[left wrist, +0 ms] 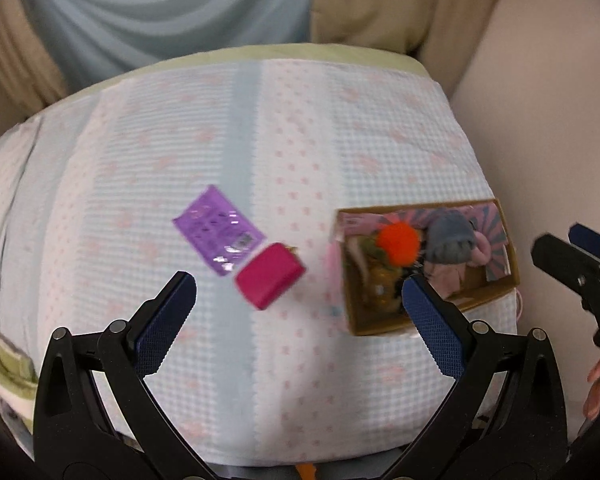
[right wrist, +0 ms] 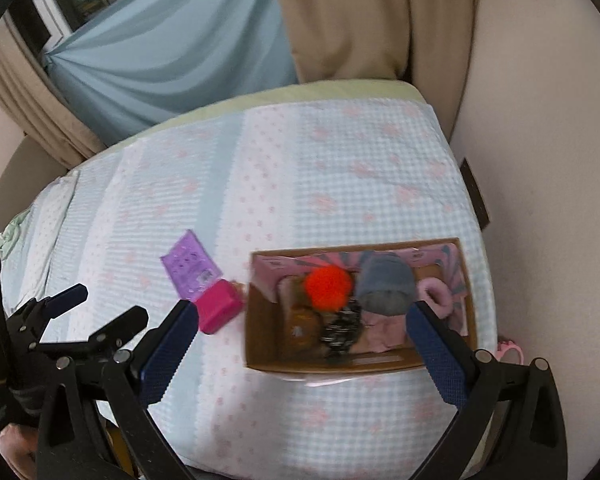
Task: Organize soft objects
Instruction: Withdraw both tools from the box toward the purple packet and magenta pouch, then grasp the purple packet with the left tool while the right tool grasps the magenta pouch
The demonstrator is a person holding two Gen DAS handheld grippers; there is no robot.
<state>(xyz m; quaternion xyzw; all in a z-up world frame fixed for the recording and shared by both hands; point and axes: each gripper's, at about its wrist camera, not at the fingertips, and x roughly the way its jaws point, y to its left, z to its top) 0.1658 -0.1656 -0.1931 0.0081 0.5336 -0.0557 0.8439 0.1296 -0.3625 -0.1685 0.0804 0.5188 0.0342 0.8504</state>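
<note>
Bed covered by a pale blue-and-pink checked quilt [left wrist: 300,140]; blue and beige curtains [right wrist: 360,20] beyond. Cardboard box [right wrist: 260,344] of soft toys at right; magenta pouch [left wrist: 269,281] and purple packet [left wrist: 219,230] centre. Left gripper [left wrist: 300,300] and right gripper [right wrist: 300,332] both spread, empty.

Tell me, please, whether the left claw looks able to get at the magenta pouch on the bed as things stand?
Probably yes: the left claw is open and empty, the magenta pouch lies on the bedspread just ahead, and nothing lies between them.
</note>
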